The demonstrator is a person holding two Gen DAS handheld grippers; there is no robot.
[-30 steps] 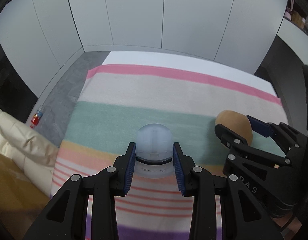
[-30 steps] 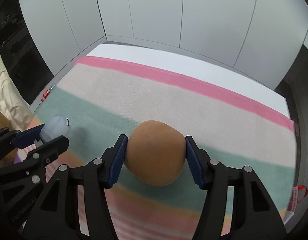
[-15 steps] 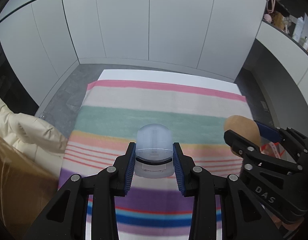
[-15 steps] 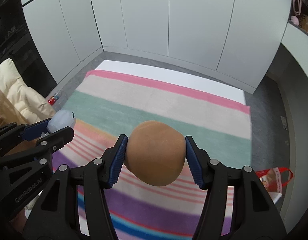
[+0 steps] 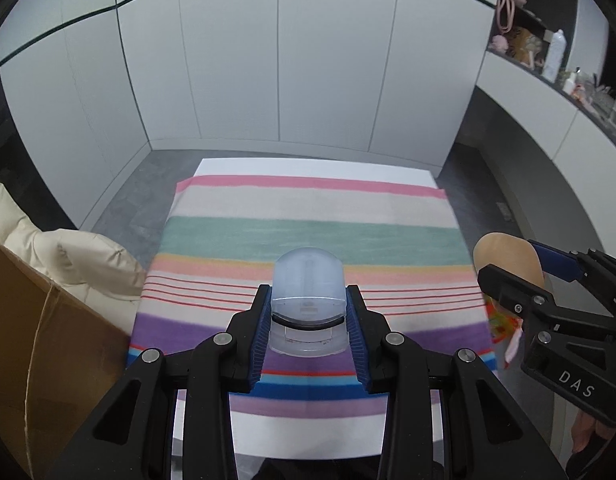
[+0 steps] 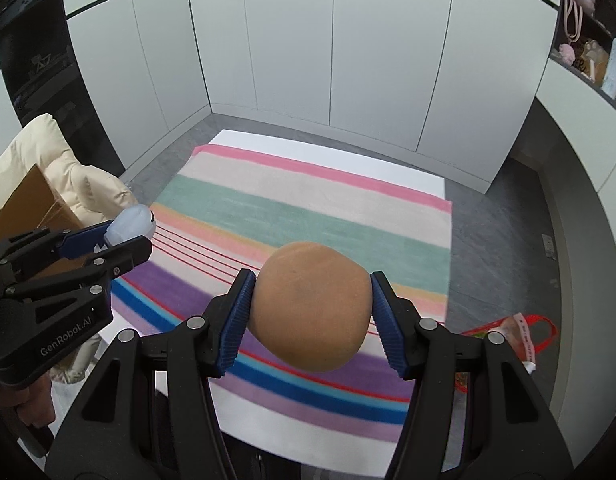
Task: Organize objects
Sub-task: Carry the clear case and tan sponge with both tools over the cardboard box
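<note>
**Q:** What do your fingers hold, nearest first?

**A:** My left gripper (image 5: 308,316) is clamped on a translucent pale-blue capped container (image 5: 307,292), with the blue pads pressing its two sides just below the domed cap. My right gripper (image 6: 309,312) is clamped on a tan, rounded, potato-like object (image 6: 309,306), gripped across its widest part. Both items hang in the air, well clear of the surface below.

**Q:** What lies beneath and beyond?

**A:** Below both loads is the striped cloth (image 5: 308,236) covering the tabletop (image 5: 308,168), whose white far edge shows past the pink stripe. I see nothing lying on the cloth. A cardboard box (image 5: 36,340) stands to my left beside a cream padded jacket (image 5: 68,256). A red-handled bag (image 6: 519,332) lies on the floor to my right. Farthest off are the white cabinet panels (image 5: 308,60).

**Q:** How should the carry be done well?

**A:** In my judgement: hold clamp pressure constant on both items. Keep the two grippers well apart so the loads cannot collide. Keep the container cap-up. The rounded object may roll between the pads, so avoid sudden wrist turns. Choose each destination before lowering; I cannot tell it from here.
</note>
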